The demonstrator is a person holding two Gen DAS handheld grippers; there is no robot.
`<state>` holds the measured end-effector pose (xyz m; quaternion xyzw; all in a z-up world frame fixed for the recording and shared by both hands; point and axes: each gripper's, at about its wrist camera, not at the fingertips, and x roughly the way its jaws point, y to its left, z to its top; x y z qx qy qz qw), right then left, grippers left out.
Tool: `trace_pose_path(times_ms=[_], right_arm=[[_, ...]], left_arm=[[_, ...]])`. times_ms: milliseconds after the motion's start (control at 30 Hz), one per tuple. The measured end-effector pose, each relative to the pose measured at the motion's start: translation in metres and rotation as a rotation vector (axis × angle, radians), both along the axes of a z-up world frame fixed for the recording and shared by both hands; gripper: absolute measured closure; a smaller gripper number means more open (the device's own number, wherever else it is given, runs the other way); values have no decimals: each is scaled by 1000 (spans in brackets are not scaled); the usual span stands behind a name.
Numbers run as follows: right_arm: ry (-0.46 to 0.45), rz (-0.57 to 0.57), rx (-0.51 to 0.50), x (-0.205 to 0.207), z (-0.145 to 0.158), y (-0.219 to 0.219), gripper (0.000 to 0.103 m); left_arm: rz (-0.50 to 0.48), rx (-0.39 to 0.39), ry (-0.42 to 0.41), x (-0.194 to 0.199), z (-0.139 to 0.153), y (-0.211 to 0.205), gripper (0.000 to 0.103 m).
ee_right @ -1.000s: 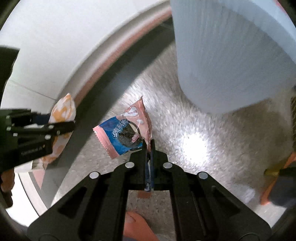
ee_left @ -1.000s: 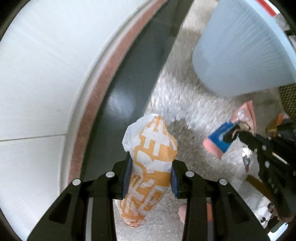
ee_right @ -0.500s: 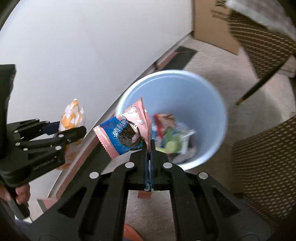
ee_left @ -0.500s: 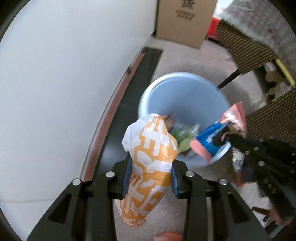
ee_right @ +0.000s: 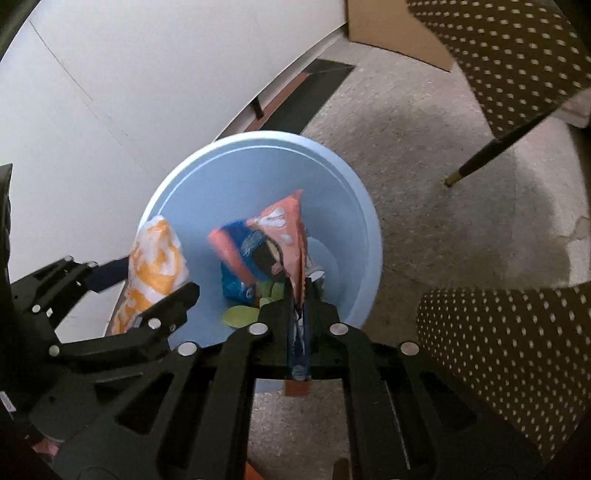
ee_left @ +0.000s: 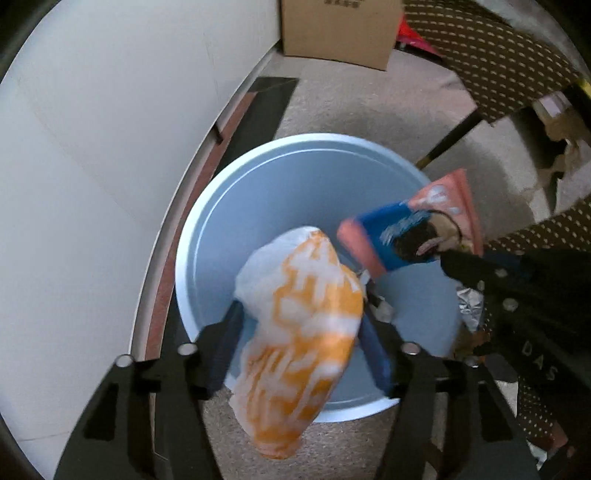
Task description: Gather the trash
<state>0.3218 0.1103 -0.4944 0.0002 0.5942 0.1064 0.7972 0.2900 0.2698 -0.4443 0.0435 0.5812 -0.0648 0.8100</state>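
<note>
A light blue bin (ee_left: 258,158) stands on the floor by the wall, and both grippers hang over its mouth. My left gripper (ee_left: 299,321) has its jaws opening around an orange-and-white wrapper (ee_left: 303,332), which is blurred and tilted; the pads look clear of it. To the right, my right gripper (ee_left: 454,262) is at a pink-and-blue snack wrapper (ee_left: 406,236). In the right wrist view my right gripper (ee_right: 299,291) has its jaws opening, and the thin pink-and-blue wrapper (ee_right: 273,236) stands loose in the narrow gap over the bin (ee_right: 240,177). The left gripper (ee_right: 157,278) and orange-and-white wrapper (ee_right: 155,266) are at the bin's left rim.
Green scraps (ee_right: 240,315) and a blue packet (ee_right: 236,288) lie in the bin. A white wall (ee_left: 110,147) runs along the left. A cardboard box (ee_left: 336,33) stands behind. Dotted brown chairs (ee_right: 498,362) and a chair leg (ee_right: 480,158) crowd the right.
Both grippers have moved further over the bin, which now fills the middle of both views. Both pairs of jaws have spread, and the two wrappers have tilted and blurred.
</note>
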Motion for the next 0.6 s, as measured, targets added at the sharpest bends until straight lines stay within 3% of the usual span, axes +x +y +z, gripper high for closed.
trace_pose_path(times_ms=[33, 67, 367, 600], right_arm=[[1, -7, -17, 1, -2, 0, 57], [-10, -17, -27, -1, -1, -2, 46], [0, -9, -40, -25, 26, -10, 46], [-133, 37, -31, -83, 118, -8, 46]], left_arm=[[20, 0, -1, 0, -1, 4, 40], [32, 2, -4, 0, 0, 8, 40], [95, 2, -30, -17, 25, 25, 38], [148, 9, -129, -66, 96, 14, 34]])
